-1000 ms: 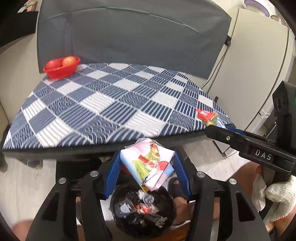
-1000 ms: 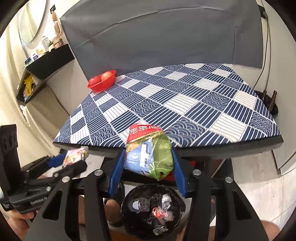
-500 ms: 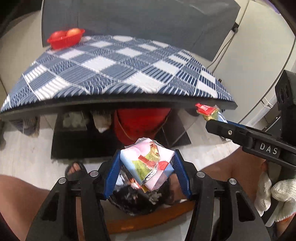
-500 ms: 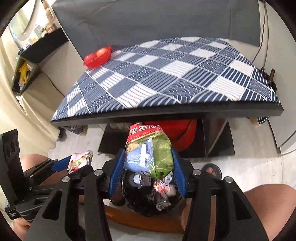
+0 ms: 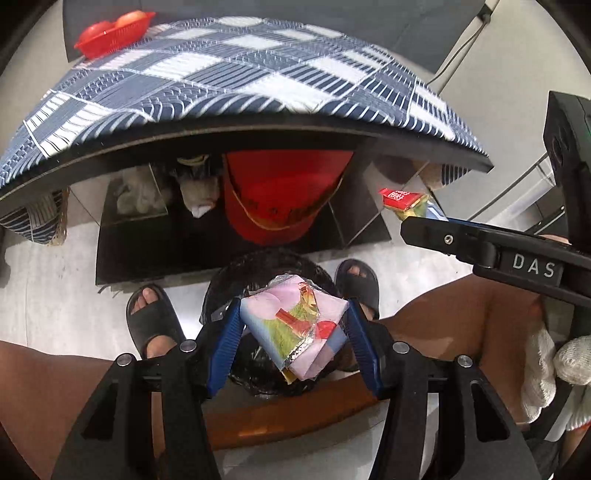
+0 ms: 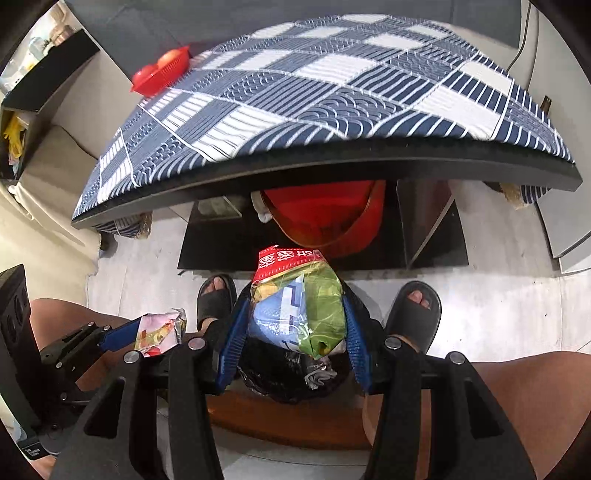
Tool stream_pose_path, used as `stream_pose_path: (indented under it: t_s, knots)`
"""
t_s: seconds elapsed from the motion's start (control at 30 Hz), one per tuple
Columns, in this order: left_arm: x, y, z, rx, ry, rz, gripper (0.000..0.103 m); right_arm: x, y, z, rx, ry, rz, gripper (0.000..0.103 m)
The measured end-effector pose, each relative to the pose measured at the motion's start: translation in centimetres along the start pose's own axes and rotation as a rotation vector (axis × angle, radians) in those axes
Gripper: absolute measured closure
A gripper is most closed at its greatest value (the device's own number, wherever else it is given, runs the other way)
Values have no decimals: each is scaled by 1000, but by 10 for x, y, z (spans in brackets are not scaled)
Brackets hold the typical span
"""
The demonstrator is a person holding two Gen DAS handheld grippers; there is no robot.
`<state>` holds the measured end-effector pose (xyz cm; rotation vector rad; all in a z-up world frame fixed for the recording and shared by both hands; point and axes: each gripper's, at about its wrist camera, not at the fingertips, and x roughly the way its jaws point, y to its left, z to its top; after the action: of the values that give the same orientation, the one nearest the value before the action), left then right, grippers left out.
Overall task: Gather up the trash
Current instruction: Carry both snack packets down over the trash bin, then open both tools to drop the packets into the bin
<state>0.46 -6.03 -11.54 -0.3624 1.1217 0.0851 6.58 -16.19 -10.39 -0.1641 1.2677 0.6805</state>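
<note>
My left gripper (image 5: 293,326) is shut on a pink and green snack wrapper (image 5: 295,328), held over a black-bagged trash bin (image 5: 258,273) on the floor between the person's feet. My right gripper (image 6: 295,325) is shut on a green, blue and red snack bag (image 6: 299,306), also above the bin (image 6: 288,380), which holds crumpled trash. The right gripper with its bag (image 5: 404,199) shows at the right of the left wrist view. The left gripper's wrapper (image 6: 159,330) shows at the left of the right wrist view.
The table with a blue and white checked cloth (image 5: 240,74) is above and ahead, its black edge (image 6: 332,166) close. A red basket of fruit (image 5: 114,27) stands at its far left corner. A red bucket (image 5: 284,199) sits under the table. Sandalled feet (image 6: 415,314) and bare knees flank the bin.
Both grippers have dropped below the table edge and tilted down towards the bin, each still holding its wrapper. The table top now sits high in both views.
</note>
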Motion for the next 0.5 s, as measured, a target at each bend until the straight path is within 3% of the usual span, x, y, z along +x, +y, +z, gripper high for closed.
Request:
stream_pose_path:
  t_s: [0.5]
  knots:
    - [20, 9, 4, -38, 88, -7, 49, 29, -9, 6, 57, 119, 40, 53]
